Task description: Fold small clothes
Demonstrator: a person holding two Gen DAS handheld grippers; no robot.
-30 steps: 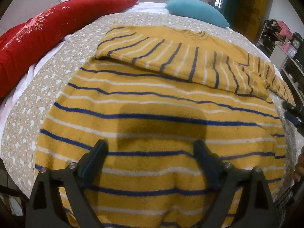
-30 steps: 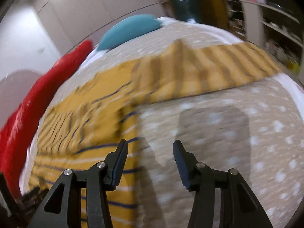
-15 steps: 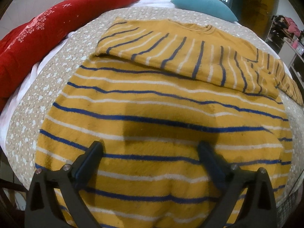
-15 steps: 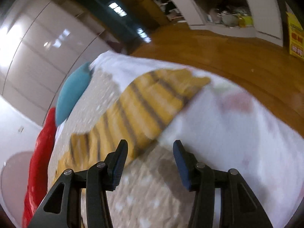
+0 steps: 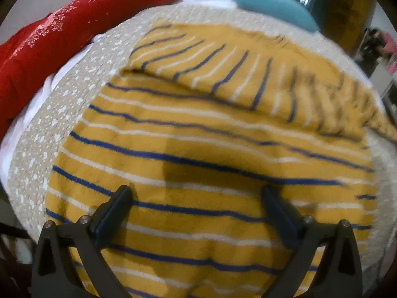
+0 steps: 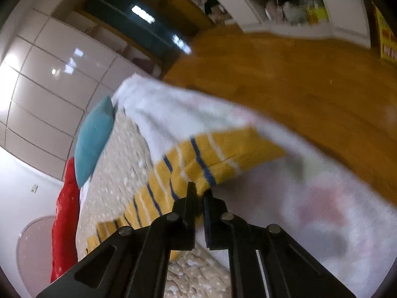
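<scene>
A yellow sweater [image 5: 198, 136] with blue and white stripes lies flat on a beige dotted bed cover [image 5: 49, 136]. One sleeve is folded across its upper part. My left gripper [image 5: 197, 203] is open and hovers over the sweater's lower body. In the right wrist view the other sleeve [image 6: 198, 164] stretches out toward the bed's edge. My right gripper [image 6: 199, 196] is shut on the lower edge of that sleeve near its cuff.
A long red pillow [image 5: 62, 32] lies along the left side and a teal pillow [image 5: 273, 7] at the head of the bed. A white sheet [image 6: 297, 193] hangs over the bed's edge. A wooden floor [image 6: 297, 79] and shelves [image 6: 285, 2] lie beyond.
My right gripper has swung from the sweater body to the outstretched sleeve and closed on it. My left gripper has stayed open over the sweater, shifting slightly.
</scene>
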